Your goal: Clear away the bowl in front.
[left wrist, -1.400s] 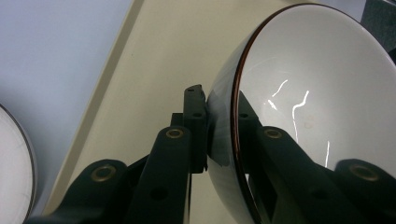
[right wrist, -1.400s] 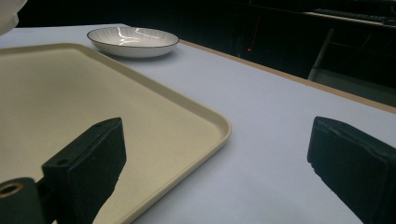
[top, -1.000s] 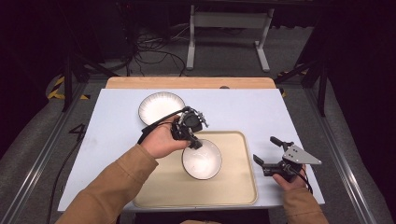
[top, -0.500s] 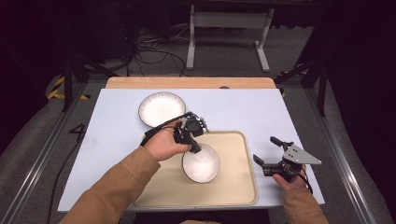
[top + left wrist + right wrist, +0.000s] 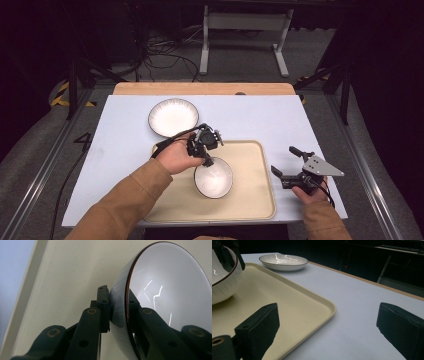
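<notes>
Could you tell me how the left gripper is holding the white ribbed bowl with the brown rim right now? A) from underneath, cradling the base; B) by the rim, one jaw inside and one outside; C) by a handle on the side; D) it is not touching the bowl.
B: in the left gripper view, the left gripper is shut on the white ribbed bowl, its jaws pinching the wall, above the beige plastic tray.

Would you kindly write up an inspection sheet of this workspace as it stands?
Surface: pale blue table top, wooden strip at its far edge.
Job's things: white bowl on beige tray; plate beyond the tray.
Clutter: nothing seen.
Grippers: left gripper shut on the bowl's rim; right gripper open over the table, beside the tray.
Cables: black cable from left gripper; more on the floor.
Surroundings: dark room, metal stand.
</notes>
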Action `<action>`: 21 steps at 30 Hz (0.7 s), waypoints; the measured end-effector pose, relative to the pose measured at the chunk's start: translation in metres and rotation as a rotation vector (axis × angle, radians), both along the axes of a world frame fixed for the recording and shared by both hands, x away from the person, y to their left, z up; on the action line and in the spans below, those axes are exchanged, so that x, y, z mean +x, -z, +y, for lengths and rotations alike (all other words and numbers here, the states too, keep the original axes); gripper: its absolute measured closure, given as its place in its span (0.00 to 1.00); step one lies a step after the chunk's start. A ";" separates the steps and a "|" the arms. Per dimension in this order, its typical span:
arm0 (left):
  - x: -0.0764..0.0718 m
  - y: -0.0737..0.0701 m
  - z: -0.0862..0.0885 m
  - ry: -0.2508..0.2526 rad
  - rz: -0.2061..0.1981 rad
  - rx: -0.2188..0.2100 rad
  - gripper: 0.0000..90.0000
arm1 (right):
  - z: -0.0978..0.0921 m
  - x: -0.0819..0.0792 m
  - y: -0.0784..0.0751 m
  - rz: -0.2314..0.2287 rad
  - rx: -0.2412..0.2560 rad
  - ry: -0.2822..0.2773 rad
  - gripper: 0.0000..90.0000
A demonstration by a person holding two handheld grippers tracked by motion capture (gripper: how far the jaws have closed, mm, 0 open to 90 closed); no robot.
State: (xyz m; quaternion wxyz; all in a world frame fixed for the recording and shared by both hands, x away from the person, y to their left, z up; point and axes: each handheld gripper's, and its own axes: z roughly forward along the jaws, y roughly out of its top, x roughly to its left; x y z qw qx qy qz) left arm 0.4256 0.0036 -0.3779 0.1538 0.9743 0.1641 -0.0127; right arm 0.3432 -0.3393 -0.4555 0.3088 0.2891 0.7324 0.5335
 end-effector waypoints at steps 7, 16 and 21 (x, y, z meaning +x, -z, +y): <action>0.000 0.001 0.001 0.000 -0.001 -0.009 0.89 | 0.000 0.000 0.000 -0.001 -0.001 -0.001 0.06; 0.001 0.001 0.002 -0.001 0.006 -0.009 0.89 | 0.000 0.000 0.000 -0.001 -0.003 -0.002 0.06; 0.002 0.001 0.002 -0.012 0.003 -0.004 0.85 | 0.000 0.000 0.000 -0.002 -0.004 -0.002 0.06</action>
